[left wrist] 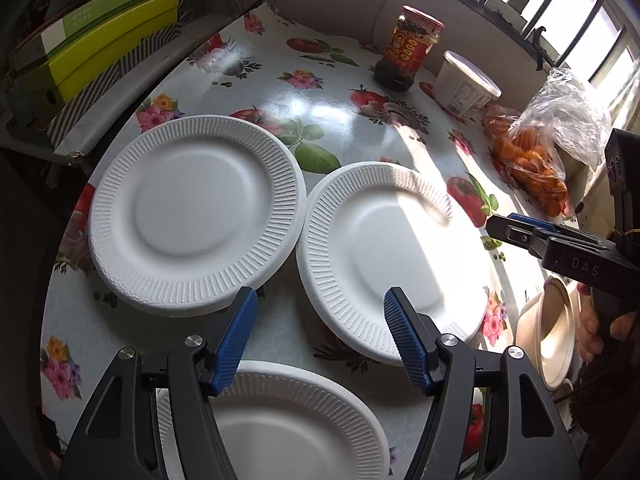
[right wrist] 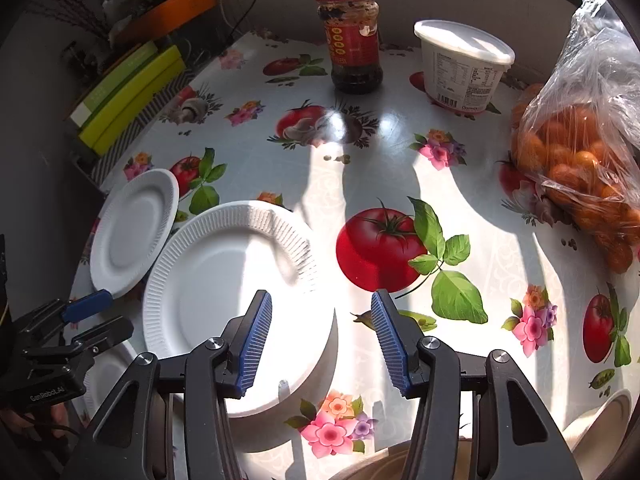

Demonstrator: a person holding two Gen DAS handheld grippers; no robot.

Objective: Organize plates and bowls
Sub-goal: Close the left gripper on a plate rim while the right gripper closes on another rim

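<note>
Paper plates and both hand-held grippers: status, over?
Left hand-held gripper open, empty. Right hand-held gripper open, empty, over middle paper plate. Three paper plates flat, unstacked. Nothing in the way.

I count three white paper plates: the far one (left wrist: 196,210), the sunlit one (left wrist: 394,258) and the nearest one (left wrist: 280,420) under my left gripper. Two beige bowls show at the table's edge, one (right wrist: 600,420) and another (right wrist: 372,466). There is one sauce jar (right wrist: 354,40), one white tub (right wrist: 462,68) and one bag of orange fruit (right wrist: 580,152).
</note>
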